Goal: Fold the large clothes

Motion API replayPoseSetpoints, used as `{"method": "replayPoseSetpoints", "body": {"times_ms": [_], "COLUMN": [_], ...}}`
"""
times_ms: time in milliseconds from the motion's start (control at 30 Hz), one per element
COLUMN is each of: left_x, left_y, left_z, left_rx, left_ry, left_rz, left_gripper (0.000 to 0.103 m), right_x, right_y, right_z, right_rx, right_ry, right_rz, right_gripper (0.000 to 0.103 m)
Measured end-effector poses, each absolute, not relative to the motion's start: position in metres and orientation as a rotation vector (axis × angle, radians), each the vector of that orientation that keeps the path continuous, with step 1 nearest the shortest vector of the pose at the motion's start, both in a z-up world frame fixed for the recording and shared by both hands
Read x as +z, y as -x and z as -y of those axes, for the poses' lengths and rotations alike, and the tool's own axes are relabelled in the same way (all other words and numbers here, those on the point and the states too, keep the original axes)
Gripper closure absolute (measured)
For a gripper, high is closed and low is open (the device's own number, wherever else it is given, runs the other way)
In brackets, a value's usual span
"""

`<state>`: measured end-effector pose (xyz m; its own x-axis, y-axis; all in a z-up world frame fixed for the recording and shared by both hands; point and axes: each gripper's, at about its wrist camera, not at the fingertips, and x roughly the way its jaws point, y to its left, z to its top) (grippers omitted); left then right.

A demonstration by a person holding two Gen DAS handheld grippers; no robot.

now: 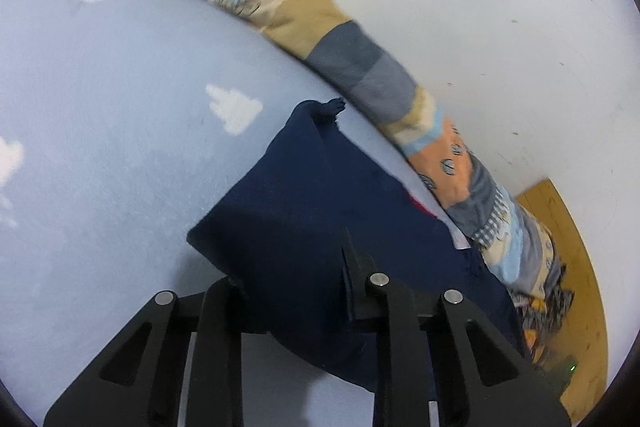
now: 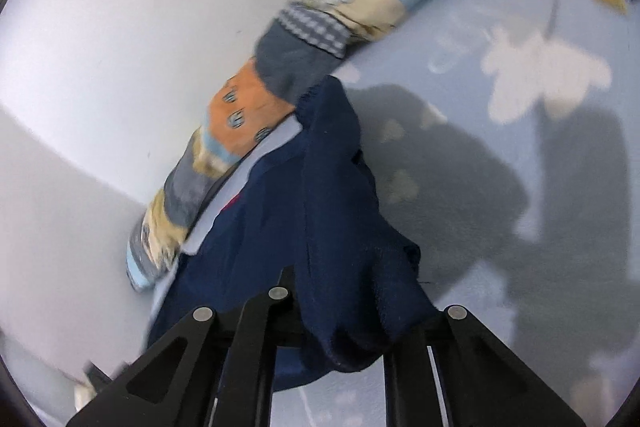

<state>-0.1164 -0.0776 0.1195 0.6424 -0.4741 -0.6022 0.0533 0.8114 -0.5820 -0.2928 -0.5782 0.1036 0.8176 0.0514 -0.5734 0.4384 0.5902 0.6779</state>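
So you've got the navy garment [image 1: 304, 203] pinched in both grippers. Your left gripper [image 1: 296, 291] has its jaws narrowed down on a fold of it, cloth bunched right between the black fingers [image 1: 354, 279] and draping over the front of them. Same on the right: your right gripper [image 2: 340, 311] is clamped on a thick wad of the garment [image 2: 332, 195], which spills over the right-hand finger and hides it. The garment runs away from both grippers across the pale blue bed sheet [image 1: 100, 147] with white cloud shapes, and its far end sits close to the back edge of the bed, just beside the long patchwork bolster [image 1: 340, 55] that lies along the white wall [image 1: 460, 7]. A bit of red peeks out at the garment's edge near the bolster. Both views are blurry, so finer details are hard to make out.
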Motion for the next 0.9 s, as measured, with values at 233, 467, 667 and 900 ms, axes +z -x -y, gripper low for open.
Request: {"method": "replayPoseSetpoints", "body": {"times_ms": [233, 467, 667, 900], "left_x": [0.130, 0.091, 0.105, 0.134], "left_y": [0.175, 0.230, 0.257, 0.274], "left_z": [0.041, 0.004, -0.032, 0.039], "left_rx": [-0.318, -0.220, -0.094, -0.218], "left_ry": [0.541, 0.594, 0.602, 0.258], "left_rz": [-0.907, -1.088, -1.004, -0.866], "left_gripper": [0.082, 0.067, 0.063, 0.063], "right_x": [0.136, 0.081, 0.064, 0.119], "right_y": [0.360, 0.429, 0.489, 0.474], "right_z": [0.548, 0.552, 0.569, 0.525], "right_rx": [-0.186, -0.261, -0.403, -0.299], "right_ry": [-0.838, -1.057, -1.172, -0.778], "right_rz": [-0.653, -0.837, -0.847, -0.737], "right_gripper": [0.092, 0.079, 0.065, 0.074]}}
